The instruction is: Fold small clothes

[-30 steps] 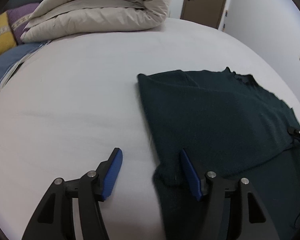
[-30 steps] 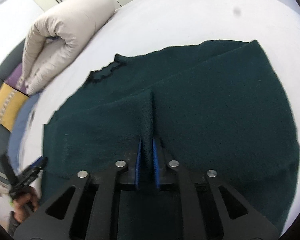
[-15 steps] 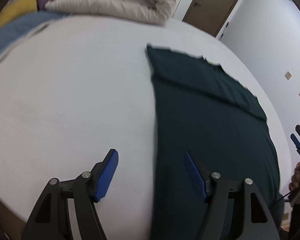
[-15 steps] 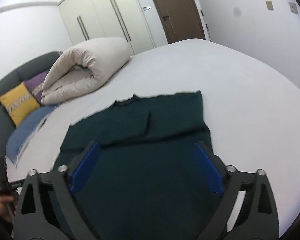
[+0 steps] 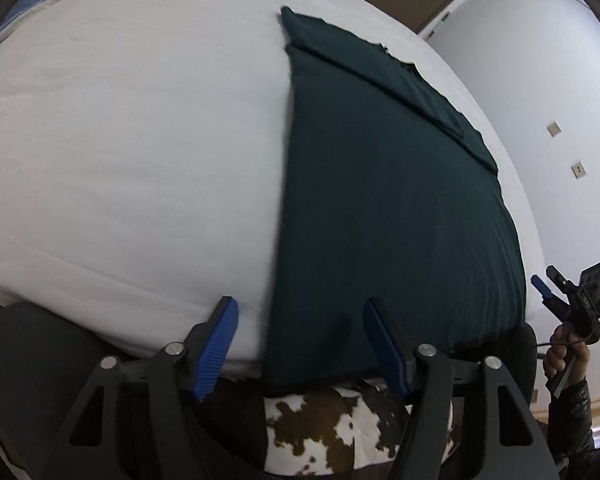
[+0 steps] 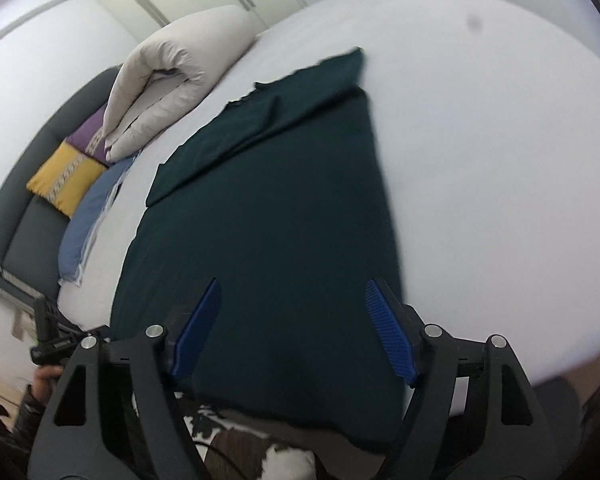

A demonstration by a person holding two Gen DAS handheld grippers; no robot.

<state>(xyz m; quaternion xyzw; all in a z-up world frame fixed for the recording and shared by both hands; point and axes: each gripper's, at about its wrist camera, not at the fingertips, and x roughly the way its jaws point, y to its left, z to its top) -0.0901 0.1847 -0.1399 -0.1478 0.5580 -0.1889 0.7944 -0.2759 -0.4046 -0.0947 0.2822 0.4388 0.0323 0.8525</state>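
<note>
A dark green sweater (image 5: pixel 380 184) lies flat on the white bed (image 5: pixel 120 140), sleeves folded in across its far end; its near hem hangs over the bed's front edge. It also shows in the right wrist view (image 6: pixel 268 216). My left gripper (image 5: pixel 300 340) is open and empty, above the sweater's near left corner at the bed edge. My right gripper (image 6: pixel 292 328) is open and empty, above the sweater's near right part. The right gripper also shows at the right edge of the left wrist view (image 5: pixel 568 300).
A rolled beige duvet (image 6: pixel 172 80) lies at the head of the bed, with a yellow and purple cushion (image 6: pixel 68 168) and a blue pillow (image 6: pixel 88 216) beside a dark headboard. A cow-pattern rug (image 5: pixel 340 428) lies below the bed edge. A wardrobe and a door stand behind.
My right gripper let go of the sweater fold and opened. Both grippers drew back toward the bed's front edge, near the sweater's hem.
</note>
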